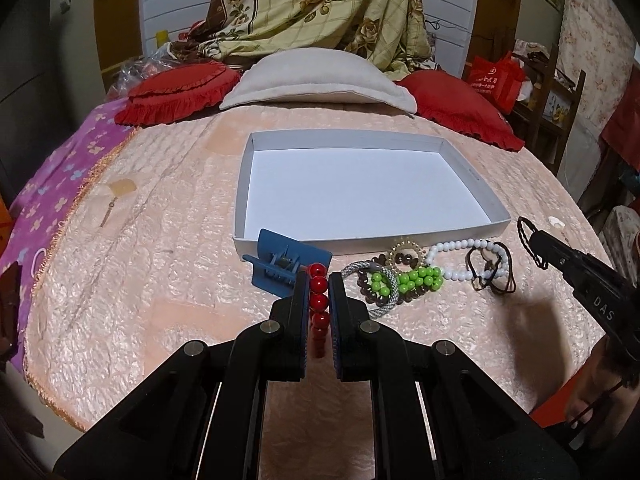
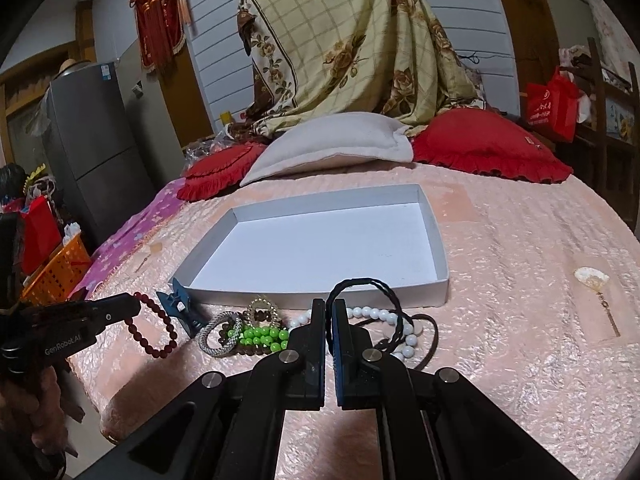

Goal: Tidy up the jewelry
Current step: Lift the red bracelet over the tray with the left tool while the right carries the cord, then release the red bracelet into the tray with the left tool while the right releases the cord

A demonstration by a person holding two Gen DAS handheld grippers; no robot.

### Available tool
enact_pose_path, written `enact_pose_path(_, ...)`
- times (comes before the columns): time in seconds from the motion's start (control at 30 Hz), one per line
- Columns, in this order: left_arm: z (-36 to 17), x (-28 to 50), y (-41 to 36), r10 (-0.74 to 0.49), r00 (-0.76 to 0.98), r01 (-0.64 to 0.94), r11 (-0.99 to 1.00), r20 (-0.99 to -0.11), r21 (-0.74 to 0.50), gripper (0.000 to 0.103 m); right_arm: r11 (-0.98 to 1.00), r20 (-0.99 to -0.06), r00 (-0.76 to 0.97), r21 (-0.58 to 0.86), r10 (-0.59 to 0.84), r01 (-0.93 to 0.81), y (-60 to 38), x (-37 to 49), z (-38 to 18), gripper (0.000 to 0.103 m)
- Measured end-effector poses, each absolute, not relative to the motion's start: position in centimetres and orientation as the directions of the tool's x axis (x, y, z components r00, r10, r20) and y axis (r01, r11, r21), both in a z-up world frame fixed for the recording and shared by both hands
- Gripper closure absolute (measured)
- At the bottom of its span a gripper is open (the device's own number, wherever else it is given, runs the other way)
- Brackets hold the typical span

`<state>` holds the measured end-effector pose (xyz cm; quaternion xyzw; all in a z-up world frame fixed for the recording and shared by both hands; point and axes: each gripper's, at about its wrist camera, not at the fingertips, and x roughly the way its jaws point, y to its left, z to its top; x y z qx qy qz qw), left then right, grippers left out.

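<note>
Just short of the empty white tray (image 1: 460,176) on the pink bedspread (image 1: 160,280), my left gripper (image 1: 319,280) is clamped on a red bead bracelet (image 1: 319,296), my right gripper (image 2: 329,308) pinching a black braided cord (image 2: 360,285) above the remaining jewelry pile (image 2: 248,332).

I see a white tray (image 1: 476,196) on a pale pink quilted bedspread (image 1: 160,280). Just in front of the tray lie red beads (image 1: 319,294), a blue hair clip (image 1: 280,266), lime-green beads (image 1: 416,280), white beads (image 1: 452,248) and a dark, maybe brown, cord (image 1: 492,276). Behind the tray sit red ruffled cushions (image 1: 176,94) and a cream floral check cloth (image 1: 320,4).
</note>
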<state>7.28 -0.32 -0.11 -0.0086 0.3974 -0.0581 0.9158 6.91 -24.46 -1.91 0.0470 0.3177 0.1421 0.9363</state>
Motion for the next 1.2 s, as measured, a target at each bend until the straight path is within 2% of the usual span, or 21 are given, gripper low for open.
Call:
enact_pose_path(0.33,0.7,7.8,-0.5,-0.136,0.680,0.115,0.990,-0.721,-0.078,0.095,0.952,-0.575,0.758,0.182,0.307,-0.248,-23.6,7.6,-1.7,0.100)
enact_pose_path(0.6,3.5,10.9,-0.4,-0.141,0.720,0.125,0.989,-0.679,-0.074,0.095,0.953,-0.578,0.758,0.174,0.302,-0.247,-24.0,11.2,-1.2,0.100)
enact_pose_path(0.83,4.2,16.1,-1.2,-0.241,0.704,0.184,0.970,-0.668,-0.157,0.095,0.950,-0.592,0.743,0.220,0.312,-0.224,-24.9,16.7,-1.4,0.100)
enact_pose_path(1.03,1.1,20.6,-1.8,-0.306,0.633,0.181,0.952,-0.711,-0.249,0.095,0.961,-0.656,0.705,0.231,0.269,-0.151,-25.9,19.6,-4.2,0.100)
enact_pose_path(1.2,-2.5,22.2,-0.6,-0.227,0.592,0.111,0.973,-0.773,-0.201,0.095,0.969,-0.719,0.656,0.231,0.230,-0.086,-26.7,21.1,-6.2,0.100)
